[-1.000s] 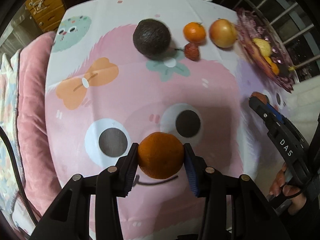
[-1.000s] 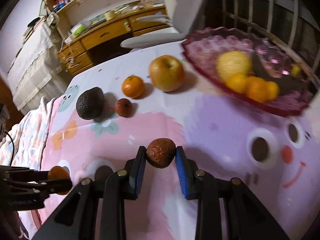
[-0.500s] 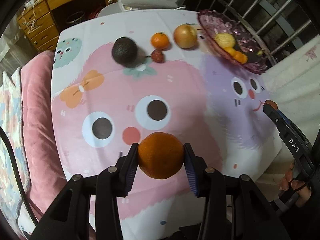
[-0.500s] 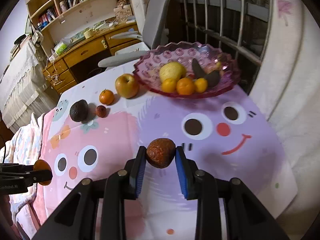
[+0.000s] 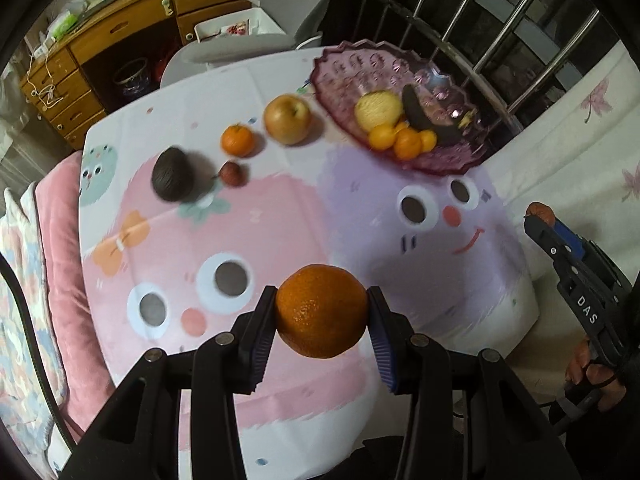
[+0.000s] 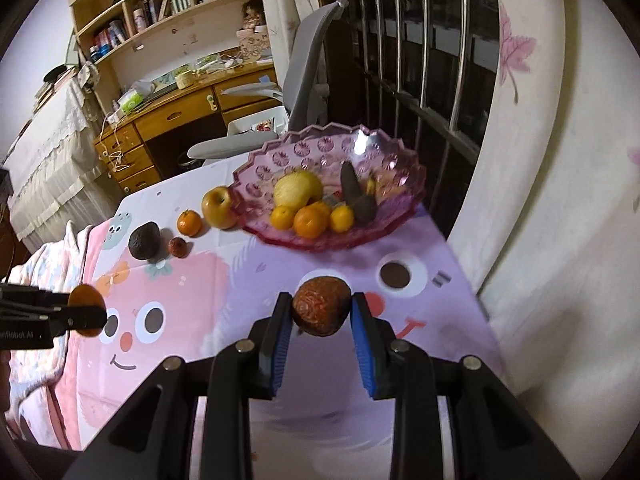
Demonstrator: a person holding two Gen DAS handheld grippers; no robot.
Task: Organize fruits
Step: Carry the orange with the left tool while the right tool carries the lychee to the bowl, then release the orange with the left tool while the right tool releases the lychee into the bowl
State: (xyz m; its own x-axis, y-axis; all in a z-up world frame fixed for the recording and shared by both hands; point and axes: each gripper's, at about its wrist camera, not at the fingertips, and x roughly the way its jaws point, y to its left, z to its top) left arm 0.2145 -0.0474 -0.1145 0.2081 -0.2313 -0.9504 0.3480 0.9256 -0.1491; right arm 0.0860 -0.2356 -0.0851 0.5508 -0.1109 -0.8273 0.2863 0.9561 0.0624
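Note:
My left gripper (image 5: 322, 322) is shut on an orange (image 5: 322, 312) and holds it above the near edge of the table. My right gripper (image 6: 322, 314) is shut on a wrinkled red-brown fruit (image 6: 322, 306), also held in the air. A pink glass bowl (image 6: 384, 156) at the far right of the table holds a yellow pear (image 6: 298, 188), several small oranges (image 6: 310, 220) and a dark avocado piece (image 6: 356, 196). On the cloth lie an apple (image 5: 287, 119), a tangerine (image 5: 237, 140), a small red fruit (image 5: 232, 173) and an avocado (image 5: 172, 174).
The table wears a pink and purple cartoon cloth (image 5: 280, 216). A grey office chair (image 6: 308, 64) and a wooden desk (image 6: 180, 112) stand behind it. A barred window (image 6: 420, 40) and a white curtain (image 6: 560, 160) are on the right. Pink bedding (image 5: 52, 240) lies left.
Both grippers have pulled back and up from the table with their fruits still held. The table looks smaller and the bowl has come fully into view.

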